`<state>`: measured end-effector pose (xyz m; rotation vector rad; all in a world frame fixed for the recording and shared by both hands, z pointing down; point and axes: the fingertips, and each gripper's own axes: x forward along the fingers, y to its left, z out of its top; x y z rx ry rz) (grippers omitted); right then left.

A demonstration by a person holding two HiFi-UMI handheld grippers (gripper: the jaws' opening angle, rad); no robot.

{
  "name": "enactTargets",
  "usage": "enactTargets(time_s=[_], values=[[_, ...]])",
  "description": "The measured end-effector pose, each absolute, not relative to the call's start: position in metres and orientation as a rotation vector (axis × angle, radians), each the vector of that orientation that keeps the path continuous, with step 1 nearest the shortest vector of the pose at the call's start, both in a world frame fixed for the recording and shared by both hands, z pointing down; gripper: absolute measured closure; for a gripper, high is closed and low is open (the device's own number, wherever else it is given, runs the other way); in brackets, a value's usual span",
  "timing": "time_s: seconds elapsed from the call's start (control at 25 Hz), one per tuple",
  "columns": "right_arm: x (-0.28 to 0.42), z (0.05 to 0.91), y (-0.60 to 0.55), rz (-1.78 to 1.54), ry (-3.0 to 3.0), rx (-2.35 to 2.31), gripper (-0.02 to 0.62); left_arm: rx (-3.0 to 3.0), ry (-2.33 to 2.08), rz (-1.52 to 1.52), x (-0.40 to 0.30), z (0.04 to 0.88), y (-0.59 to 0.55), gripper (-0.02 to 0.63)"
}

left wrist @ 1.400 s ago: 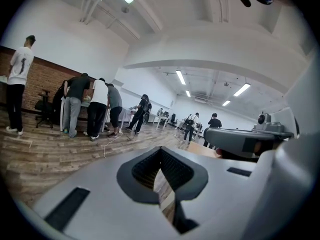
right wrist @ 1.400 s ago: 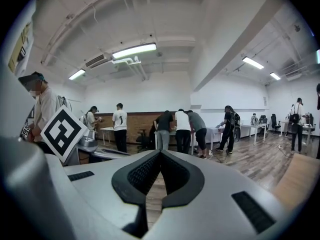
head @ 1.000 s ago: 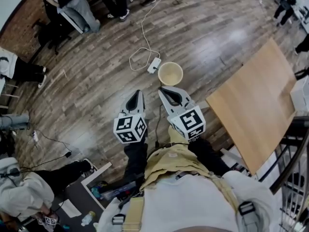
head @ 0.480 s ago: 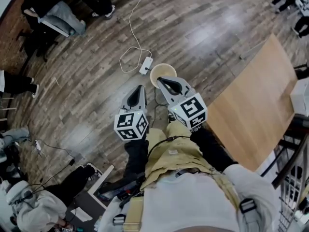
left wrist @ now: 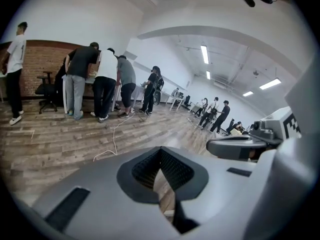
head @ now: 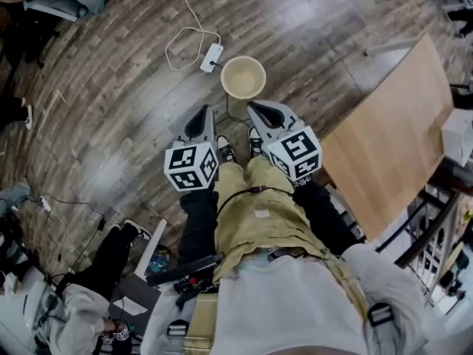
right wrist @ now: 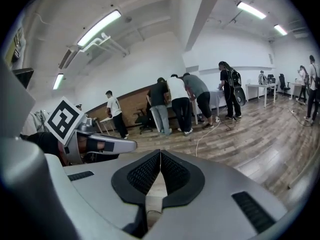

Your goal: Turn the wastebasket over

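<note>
The wastebasket (head: 243, 77) is a round beige tub that stands upright on the wooden floor, mouth up and empty. Just short of it in the head view, my left gripper (head: 202, 115) points at the floor to its lower left, and my right gripper (head: 256, 111) reaches almost to its near rim. Both are shut with nothing between the jaws. In the left gripper view my left gripper (left wrist: 160, 150) has its tips pressed together, and so does my right gripper (right wrist: 160, 154) in its own view. Neither gripper view shows the basket clearly.
A white power strip (head: 211, 56) with a looped cable lies on the floor just left of the basket. A wooden table (head: 392, 143) stands to the right, beside a metal railing (head: 436, 228). Several people (left wrist: 100, 84) stand at desks farther off. A person (head: 81, 302) crouches at the lower left.
The person has stepped forward, so the floor has slid in the head view. The right gripper no longer overlaps the basket's rim. Both grippers stay shut.
</note>
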<state>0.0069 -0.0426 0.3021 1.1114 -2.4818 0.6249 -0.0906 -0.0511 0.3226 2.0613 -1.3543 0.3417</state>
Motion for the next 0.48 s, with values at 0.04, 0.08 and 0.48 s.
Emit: enactTargets(time_s=[0.04, 0.08, 0.48], values=[[0.004, 0.316, -0.046, 0.645, -2.463, 1.101, 0.574, 2.052, -1.345, 0.361, -0.094, 0.334, -0.053, 0.604], [0.000, 0.330, -0.048, 0.667, -2.448, 1.085, 0.574, 2.039, -1.336, 0.387, -0.099, 0.349, -0.054, 0.604], [-0.022, 0.568, -0.012, 0.836, -2.251, 0.815, 0.574, 1.845, -1.218, 0.608, -0.119, 0.568, 0.012, 0.604]])
